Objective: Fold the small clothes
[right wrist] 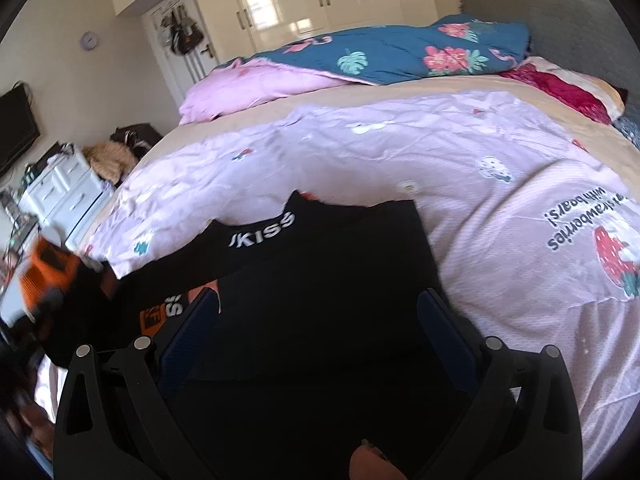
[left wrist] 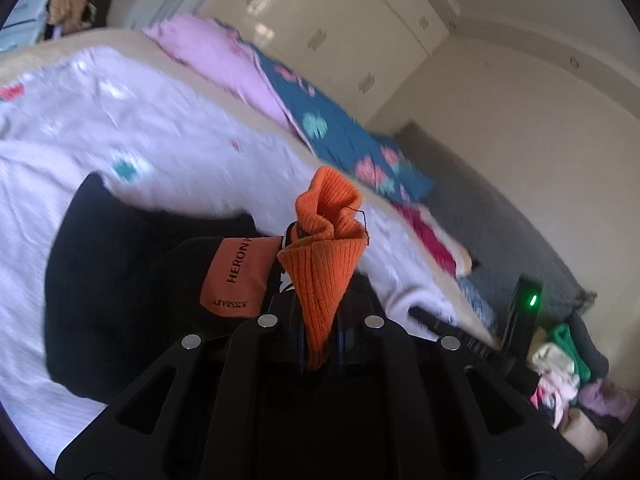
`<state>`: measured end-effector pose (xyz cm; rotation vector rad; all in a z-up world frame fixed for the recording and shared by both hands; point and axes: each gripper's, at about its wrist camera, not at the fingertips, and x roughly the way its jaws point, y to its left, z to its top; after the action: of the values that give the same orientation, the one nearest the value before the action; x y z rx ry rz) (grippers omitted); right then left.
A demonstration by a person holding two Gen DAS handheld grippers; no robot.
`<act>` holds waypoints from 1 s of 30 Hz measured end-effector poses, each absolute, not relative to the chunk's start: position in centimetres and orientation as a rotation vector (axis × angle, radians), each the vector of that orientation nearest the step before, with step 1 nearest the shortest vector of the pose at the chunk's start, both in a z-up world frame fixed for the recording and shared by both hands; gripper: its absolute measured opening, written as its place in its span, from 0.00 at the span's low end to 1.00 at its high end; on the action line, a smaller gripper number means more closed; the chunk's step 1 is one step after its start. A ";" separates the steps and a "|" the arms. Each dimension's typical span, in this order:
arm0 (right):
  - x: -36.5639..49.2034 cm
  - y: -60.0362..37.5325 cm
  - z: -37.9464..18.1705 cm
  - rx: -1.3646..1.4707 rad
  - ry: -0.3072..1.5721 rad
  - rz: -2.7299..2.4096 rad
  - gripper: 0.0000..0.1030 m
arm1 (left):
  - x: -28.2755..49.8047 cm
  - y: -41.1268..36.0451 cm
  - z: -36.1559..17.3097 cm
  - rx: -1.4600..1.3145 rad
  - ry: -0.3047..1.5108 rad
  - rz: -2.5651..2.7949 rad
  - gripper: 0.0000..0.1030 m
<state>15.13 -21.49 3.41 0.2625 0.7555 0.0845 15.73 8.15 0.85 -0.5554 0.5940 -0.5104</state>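
Note:
A black garment [right wrist: 320,272] with white lettering and orange patches lies on the pink bed sheet [right wrist: 400,152]. In the left wrist view my left gripper [left wrist: 320,320] is shut on its orange ribbed cuff [left wrist: 328,240], which stands bunched up above the jaws. The garment's black body [left wrist: 120,280] and an orange label [left wrist: 236,276] lie just beyond it. My right gripper [right wrist: 318,300] hangs open over the black fabric, its blue fingers [right wrist: 188,332] wide apart with nothing pinched. A blurred orange shape [right wrist: 44,276] shows at the left edge of the right wrist view.
A blue floral quilt [right wrist: 400,52] and a pink quilt [right wrist: 248,88] are heaped at the bed's far side, beside a red pillow [right wrist: 560,88]. A white drawer unit [right wrist: 68,188] stands left of the bed. Loose clothes [left wrist: 560,368] lie on the floor.

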 end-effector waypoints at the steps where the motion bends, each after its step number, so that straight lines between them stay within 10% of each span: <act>1: 15.1 -22.0 3.5 0.276 0.753 0.075 0.96 | 16.0 7.5 0.4 -0.536 0.616 -0.519 0.04; 10: 15.3 -26.2 2.9 0.381 0.768 -0.015 0.96 | 17.6 2.7 -3.2 -0.389 0.794 -0.565 0.09; 20: 15.7 -26.1 1.2 0.370 0.859 0.006 0.96 | 17.2 3.1 -2.5 -0.322 0.764 -0.504 0.65; 30: 14.9 -19.9 -1.7 0.334 1.004 0.215 0.95 | 17.9 8.4 -1.3 -0.284 0.697 -0.212 0.83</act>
<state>14.91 -19.94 -1.71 0.3338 1.0035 0.2146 17.88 8.40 -1.29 -0.2839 0.6974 -0.2118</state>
